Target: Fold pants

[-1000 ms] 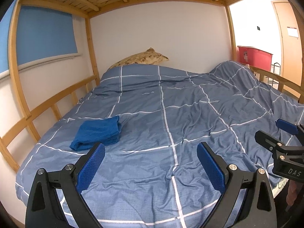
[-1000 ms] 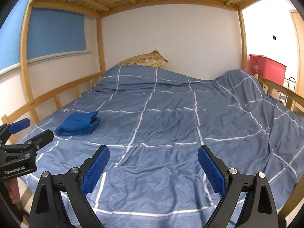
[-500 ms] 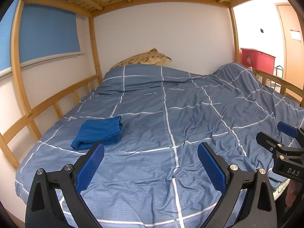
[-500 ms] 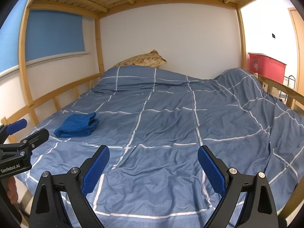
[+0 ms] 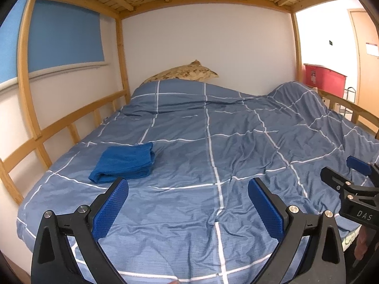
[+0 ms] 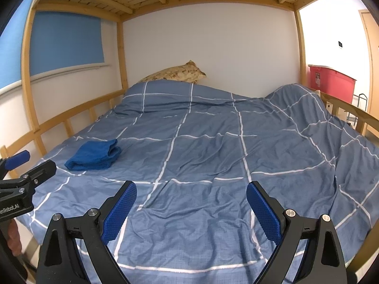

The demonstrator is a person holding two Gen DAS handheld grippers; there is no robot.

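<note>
A folded bundle of bright blue pants (image 5: pixel 124 162) (image 6: pixel 94 155) lies on the left side of the bed, on the blue checked duvet (image 5: pixel 225 146) (image 6: pixel 213 146). My left gripper (image 5: pixel 188 190) hovers open above the foot of the bed, just short of the bundle and to its right, with nothing between its fingers. My right gripper (image 6: pixel 191 193) is also open and empty, above the duvet's near middle. Each gripper shows at the edge of the other's view: the right gripper (image 5: pixel 355 177) and the left gripper (image 6: pixel 26 168).
A wooden bunk frame surrounds the bed, with a slatted rail (image 5: pixel 59 127) along the left and a rail (image 6: pixel 350 111) on the right. A patterned pillow (image 5: pixel 187 74) lies at the head. A red bin (image 6: pixel 331 81) stands beyond the right rail. The duvet bulges at the far right.
Both grippers have drifted slightly back and left over the foot of the bed. The folded pants have not moved. Both stay open.
</note>
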